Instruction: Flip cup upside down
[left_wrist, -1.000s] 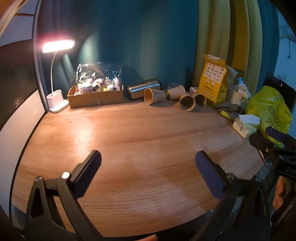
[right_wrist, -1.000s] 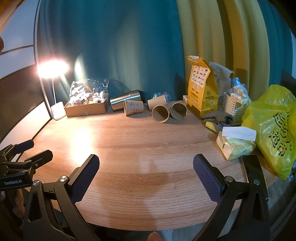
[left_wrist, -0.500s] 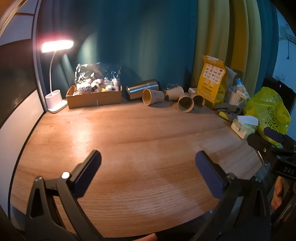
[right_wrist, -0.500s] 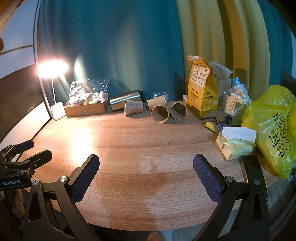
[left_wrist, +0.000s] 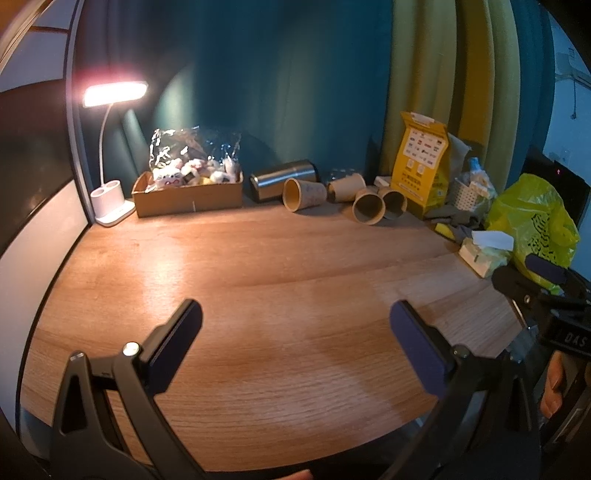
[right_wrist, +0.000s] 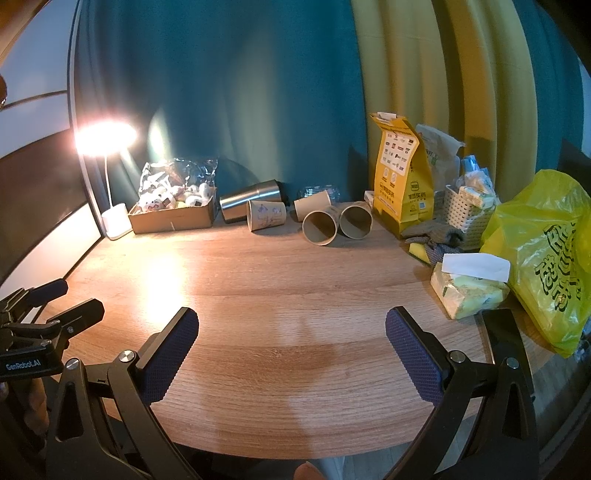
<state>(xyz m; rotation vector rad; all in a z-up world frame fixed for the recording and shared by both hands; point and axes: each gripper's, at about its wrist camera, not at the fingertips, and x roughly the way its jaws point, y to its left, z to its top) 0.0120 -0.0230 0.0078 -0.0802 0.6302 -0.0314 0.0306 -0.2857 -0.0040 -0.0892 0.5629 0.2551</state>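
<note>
Several paper cups lie on their sides at the back of the wooden table: a printed cup, two cups with mouths facing me, and one behind them. The printed cup also shows in the left wrist view. A steel tumbler lies beside them. My left gripper is open and empty over the near table. My right gripper is open and empty, also near the front edge, far from the cups.
A lit desk lamp and a cardboard box of toys stand at the back left. A yellow paper bag, white basket, tissue pack and yellow plastic bag crowd the right side.
The left wrist view has shifted slightly, so the table's objects sit a little lower and left in it. The right gripper has not moved. Both grippers stay open.
</note>
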